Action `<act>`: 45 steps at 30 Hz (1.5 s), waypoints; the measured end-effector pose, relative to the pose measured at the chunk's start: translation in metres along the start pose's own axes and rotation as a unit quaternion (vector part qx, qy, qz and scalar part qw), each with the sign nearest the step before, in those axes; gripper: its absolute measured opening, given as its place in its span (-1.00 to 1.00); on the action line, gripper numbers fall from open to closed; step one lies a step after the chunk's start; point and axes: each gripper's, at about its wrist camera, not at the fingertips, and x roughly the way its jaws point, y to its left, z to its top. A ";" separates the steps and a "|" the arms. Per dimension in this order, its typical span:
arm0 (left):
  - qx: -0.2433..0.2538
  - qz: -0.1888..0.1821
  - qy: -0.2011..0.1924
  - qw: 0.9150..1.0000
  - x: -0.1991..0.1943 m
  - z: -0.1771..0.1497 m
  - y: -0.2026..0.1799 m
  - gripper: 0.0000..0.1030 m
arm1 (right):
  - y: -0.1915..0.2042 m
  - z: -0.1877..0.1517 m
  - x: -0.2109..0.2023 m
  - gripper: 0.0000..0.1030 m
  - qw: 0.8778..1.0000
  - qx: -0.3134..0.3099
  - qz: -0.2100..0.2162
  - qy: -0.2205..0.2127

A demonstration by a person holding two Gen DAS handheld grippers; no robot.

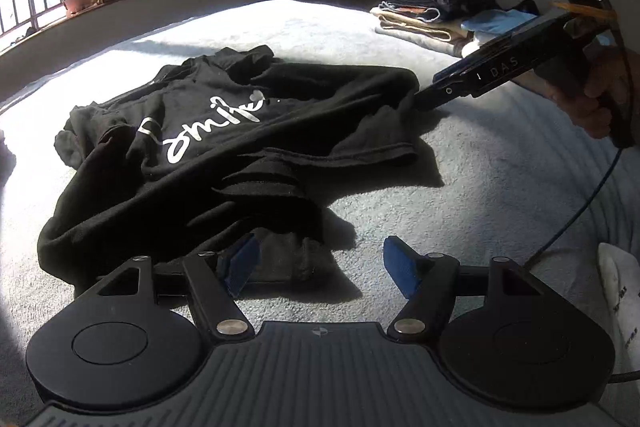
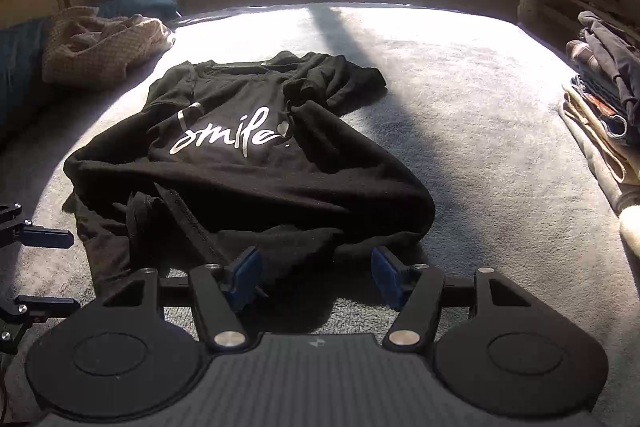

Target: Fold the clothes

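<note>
A black T-shirt [image 1: 208, 147] [image 2: 248, 171] with white "smile" lettering lies rumpled and partly folded on the grey bed cover [image 1: 460, 227] [image 2: 460, 147]. My left gripper [image 1: 320, 267] is open at the shirt's near edge, with dark cloth lying by its left pad and neither pad pressing on it. It also shows at the left edge of the right wrist view, left gripper [image 2: 52, 271], with its fingers apart. My right gripper [image 2: 316, 277] is open, with the shirt's near hem lying between its blue pads. From the side, the right gripper [image 1: 420, 99] has its tips at the shirt's far edge.
A stack of folded clothes [image 1: 432, 15] [image 2: 600, 99] sits at the bed's far right. A crumpled beige garment [image 2: 100, 43] lies at the left by a blue pillow [image 2: 140, 5]. A hand [image 1: 592, 99] holds the right gripper, and a blue cable [image 1: 580, 211] trails down. Barred window behind.
</note>
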 end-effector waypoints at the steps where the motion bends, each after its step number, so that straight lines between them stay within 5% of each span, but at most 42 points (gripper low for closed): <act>1: 0.019 0.010 0.008 1.000 0.007 -0.001 -0.006 0.30 | 0.015 -0.001 0.002 0.24 0.999 -0.036 0.007 -0.002; 4: 0.048 0.031 0.037 0.998 0.024 -0.005 -0.011 -0.13 | 0.053 -0.006 0.015 0.23 0.991 -0.133 0.008 0.000; 7: 0.020 0.036 0.044 0.998 0.027 -0.010 0.000 -0.60 | 0.074 -0.012 0.041 0.15 0.978 -0.206 -0.023 0.021; 8: 0.011 0.038 0.044 0.998 0.026 -0.012 0.003 -0.80 | 0.076 -0.015 0.052 0.04 0.974 -0.220 -0.039 0.033; 10: -0.008 0.038 0.033 0.999 0.017 -0.012 0.011 -0.90 | 0.071 -0.017 0.064 -0.57 0.973 -0.218 -0.053 0.047; 11: -0.017 0.035 0.028 0.999 0.010 -0.012 0.015 -0.92 | 0.066 -0.016 0.065 -0.69 0.976 -0.205 -0.055 0.048; 13: -0.027 0.022 0.022 0.999 -0.007 -0.013 0.027 -0.93 | 0.056 -0.013 0.054 -0.89 0.982 -0.180 -0.050 0.039; 18: -0.057 -0.051 -0.003 0.997 -0.076 -0.027 0.065 -0.93 | 0.036 -0.010 0.003 -0.93 0.980 -0.196 -0.034 0.012; 24: -0.026 -0.071 0.037 0.996 -0.124 -0.050 0.076 -0.93 | 0.017 -0.021 -0.040 -0.93 0.963 -0.269 -0.018 0.020; 33: 0.002 -0.115 0.097 0.989 -0.106 -0.076 0.054 -0.93 | 0.021 -0.069 -0.032 -0.93 0.920 -0.373 -0.003 0.117; 39: -0.033 -0.116 0.131 0.984 -0.097 -0.086 0.058 -0.83 | 0.018 -0.078 -0.030 -0.92 0.928 -0.336 0.032 0.158; 45: -0.095 -0.115 0.150 0.977 -0.107 -0.095 0.070 -0.32 | -0.002 -0.079 -0.035 -0.59 0.939 -0.275 0.042 0.202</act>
